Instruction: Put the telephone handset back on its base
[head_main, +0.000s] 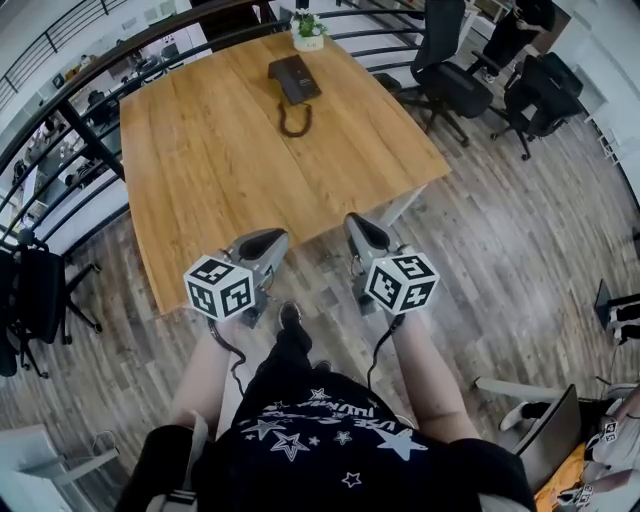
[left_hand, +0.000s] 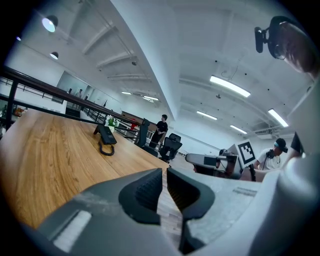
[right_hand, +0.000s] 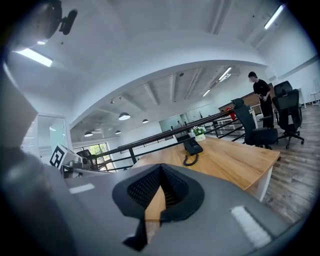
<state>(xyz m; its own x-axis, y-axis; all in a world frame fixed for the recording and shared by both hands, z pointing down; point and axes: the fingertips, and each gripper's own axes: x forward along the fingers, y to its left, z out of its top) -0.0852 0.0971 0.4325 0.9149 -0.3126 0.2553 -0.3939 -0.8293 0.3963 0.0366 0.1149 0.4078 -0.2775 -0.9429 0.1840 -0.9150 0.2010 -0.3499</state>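
A broad rectangular light-wood tabletop fills the scene. At its near edge, the left gripper is empty, with only a thin slit between its jaws. The right gripper is clenched on nothing. Toward the tabletop's far end lies a flat black telephone, its coiled black cord looped on the near side.

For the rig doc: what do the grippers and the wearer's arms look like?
The left gripper and right gripper each have a grey body, black ribbed pads and a white cube with black square markers. A black cable trails from each. Forearms are unsleeved; the top is black with white stars.
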